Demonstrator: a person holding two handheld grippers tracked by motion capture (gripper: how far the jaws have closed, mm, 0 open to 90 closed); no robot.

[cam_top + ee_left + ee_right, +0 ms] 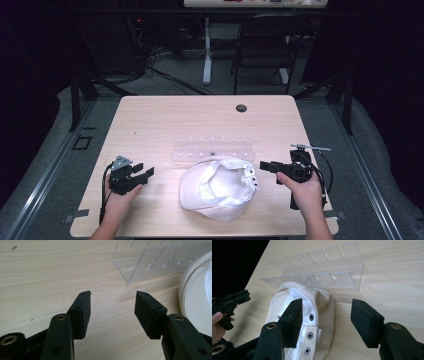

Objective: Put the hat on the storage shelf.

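Observation:
A cream baseball cap (218,187) lies upside down at the front middle of the wooden table (165,115), its white lining and snap strap (309,326) facing up. Behind it rests a clear acrylic rack (212,148) with slots. My left gripper (145,175) is open, left of the cap, with bare table between its jaws (112,305); the cap's brim (193,296) lies at its right. My right gripper (265,166) is open just right of the cap, its jaws (325,320) straddling the cap's rear edge near the snap strap without closing on it.
A round cable hole (241,108) sits near the table's far edge. Beyond the table stand a black chair (267,45) and a white desk leg (207,50). Cables lie on the floor at the back left (150,62).

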